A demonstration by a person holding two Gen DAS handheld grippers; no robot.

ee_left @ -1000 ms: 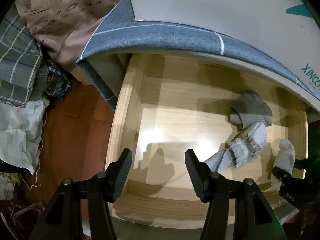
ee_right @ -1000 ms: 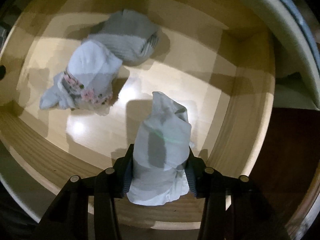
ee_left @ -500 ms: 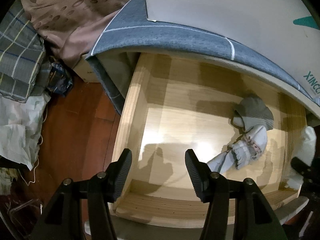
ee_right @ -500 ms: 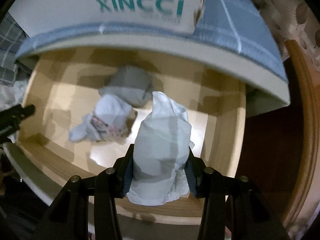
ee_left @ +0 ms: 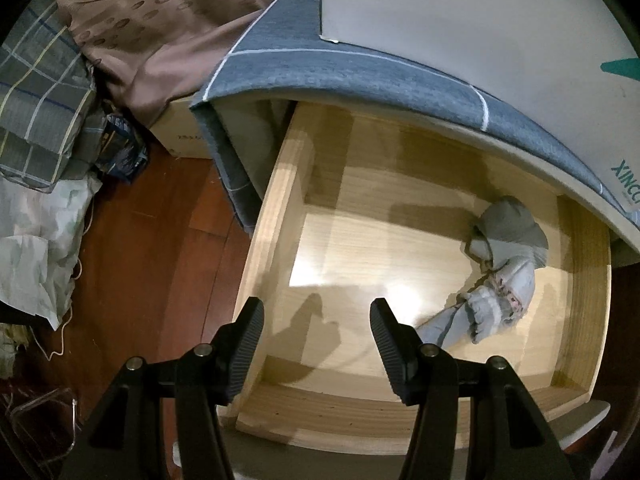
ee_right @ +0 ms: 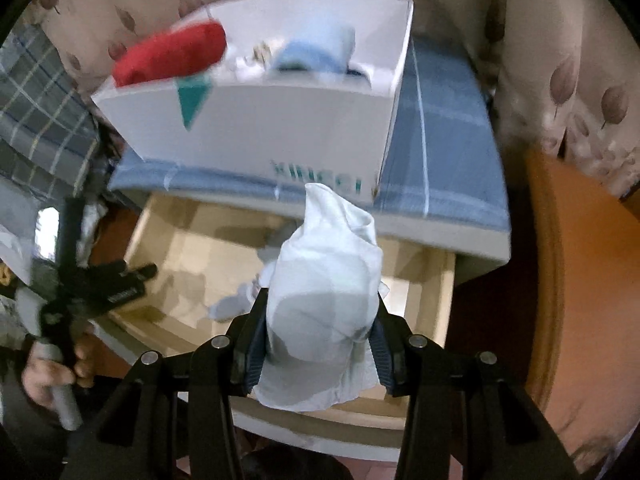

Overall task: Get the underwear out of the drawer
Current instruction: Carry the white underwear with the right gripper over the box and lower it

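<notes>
The right gripper (ee_right: 318, 334) is clamped on a rolled piece of white underwear (ee_right: 326, 292), both pads pressed into the cloth from either side; the roll stands up between the fingers, above the open drawer (ee_right: 446, 300) and clear of its floor. The left gripper (ee_left: 316, 322) has its jaws standing apart with nothing between them; it points down over the drawer's front left corner; in the right wrist view it appears at the left, gripped by a hand (ee_right: 48, 372).

The drawer is of pale wood, pulled out from under a cabinet top covered by a blue-grey cloth with thin white lines (ee_left: 360, 76); its floor is bare on the left and glossy under a light reflection. Two more rolled garments lie touching each other near the drawer's right wall: a grey one (ee_left: 508, 226) towards the back, a pale one with a floral band (ee_left: 492, 308) towards the front.

On the cloth-covered top stands a white box with teal lettering (ee_right: 256, 132); it holds a red item (ee_right: 172, 54) and a light blue item (ee_right: 320, 50), both blurred. Behind it hangs a beige curtain with a leaf pattern (ee_right: 560, 72). The floor (ee_left: 160, 248) is dark reddish wood; left of the drawer lie plaid fabric (ee_left: 36, 116) and a crumpled white cloth (ee_left: 36, 248); an orange-brown wooden surface (ee_right: 572, 280) stands at the right.
</notes>
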